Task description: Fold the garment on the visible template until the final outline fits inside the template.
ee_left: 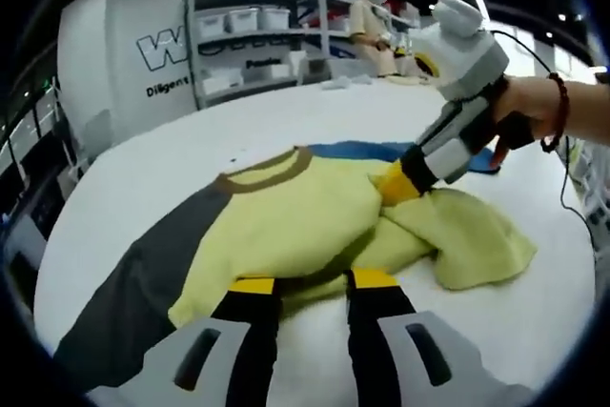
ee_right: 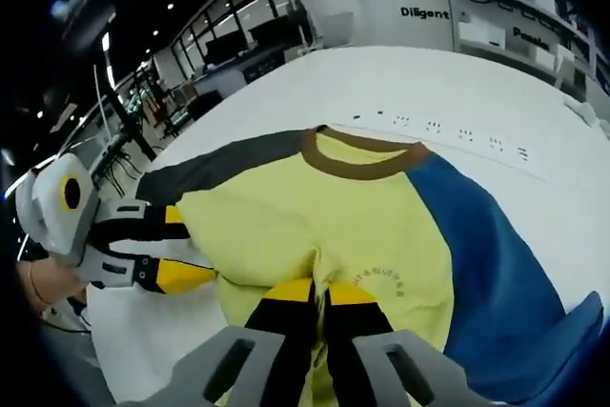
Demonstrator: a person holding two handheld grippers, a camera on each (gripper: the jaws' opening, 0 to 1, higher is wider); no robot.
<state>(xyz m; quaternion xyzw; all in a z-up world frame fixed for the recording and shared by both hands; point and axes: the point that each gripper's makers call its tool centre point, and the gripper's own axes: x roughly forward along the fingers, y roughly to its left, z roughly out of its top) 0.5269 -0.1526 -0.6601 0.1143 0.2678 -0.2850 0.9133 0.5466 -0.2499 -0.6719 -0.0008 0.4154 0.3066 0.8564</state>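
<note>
While pinched, garment (ee_left: 286, 226) mid-table (ee_left: 315, 111)

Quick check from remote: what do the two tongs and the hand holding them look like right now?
Both tongs have black jaws with yellow tips rising from light grey bases. The left tongs and right tongs match. Seen from the left gripper view, the right one's body is a grey and white handle with a black section, held by a hand wearing a dark red beaded bracelet; a thin black cable trails nearby.
</note>
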